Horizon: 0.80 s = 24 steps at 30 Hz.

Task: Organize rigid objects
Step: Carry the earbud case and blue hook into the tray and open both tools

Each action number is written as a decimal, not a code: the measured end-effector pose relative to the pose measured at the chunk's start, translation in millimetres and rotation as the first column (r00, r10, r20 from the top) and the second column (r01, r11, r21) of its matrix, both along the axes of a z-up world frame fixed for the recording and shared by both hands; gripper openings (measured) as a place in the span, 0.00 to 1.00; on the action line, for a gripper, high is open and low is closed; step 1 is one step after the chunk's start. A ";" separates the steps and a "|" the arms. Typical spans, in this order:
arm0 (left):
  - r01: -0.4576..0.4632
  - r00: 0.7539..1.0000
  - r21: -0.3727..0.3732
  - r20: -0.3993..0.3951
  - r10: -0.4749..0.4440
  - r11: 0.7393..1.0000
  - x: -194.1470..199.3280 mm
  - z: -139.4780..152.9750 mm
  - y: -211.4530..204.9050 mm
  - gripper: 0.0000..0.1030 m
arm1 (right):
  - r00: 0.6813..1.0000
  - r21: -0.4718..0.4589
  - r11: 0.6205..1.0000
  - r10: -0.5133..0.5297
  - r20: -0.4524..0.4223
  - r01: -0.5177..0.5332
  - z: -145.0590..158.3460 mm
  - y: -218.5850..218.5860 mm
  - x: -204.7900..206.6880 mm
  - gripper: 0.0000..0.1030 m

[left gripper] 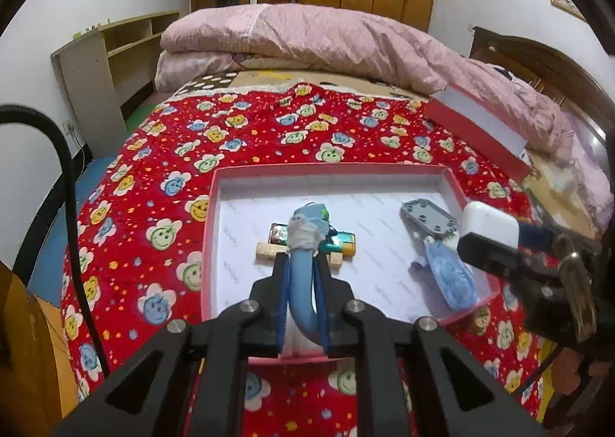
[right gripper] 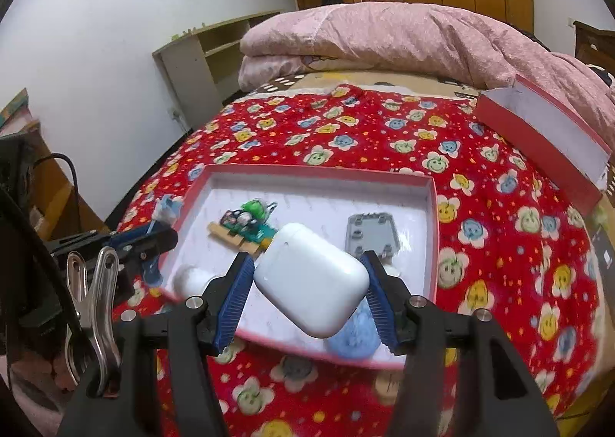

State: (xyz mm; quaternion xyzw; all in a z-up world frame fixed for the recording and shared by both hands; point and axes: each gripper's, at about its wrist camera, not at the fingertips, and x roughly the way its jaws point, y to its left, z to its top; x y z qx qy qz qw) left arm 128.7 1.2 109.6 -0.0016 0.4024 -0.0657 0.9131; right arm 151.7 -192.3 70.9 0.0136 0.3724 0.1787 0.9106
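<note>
My left tongs [left gripper: 303,279] clamped on a blue curved tube [left gripper: 300,283], over the tray's near edge; my right tongs [right gripper: 307,275] gripping a white earbud case [right gripper: 311,279], above the pink-rimmed tray [right gripper: 319,171]; green circuit board [right gripper: 246,225] mid-tray, grey plate [right gripper: 371,235] by its right edge; tray on the red flowered blanket [right gripper: 480,264].

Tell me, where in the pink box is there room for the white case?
The box floor is bare along its far wall, and between the circuit board and the grey plate. The near right corner is crowded: a blue fuzzy thing lies there.
</note>
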 end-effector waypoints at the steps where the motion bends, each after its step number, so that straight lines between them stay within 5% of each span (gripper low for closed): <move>1: -0.003 1.000 0.000 -0.006 0.003 1.000 4.4 -2.7 -0.8 0.13 | 1.000 -0.007 1.000 -0.003 -0.004 0.002 -0.9 0.6 5.3 0.56; 24: -0.059 0.993 0.037 -0.101 0.062 0.998 64.3 -46.1 -0.8 0.13 | 0.997 -0.080 0.996 -0.054 -0.060 0.049 -29.7 -4.0 76.6 0.57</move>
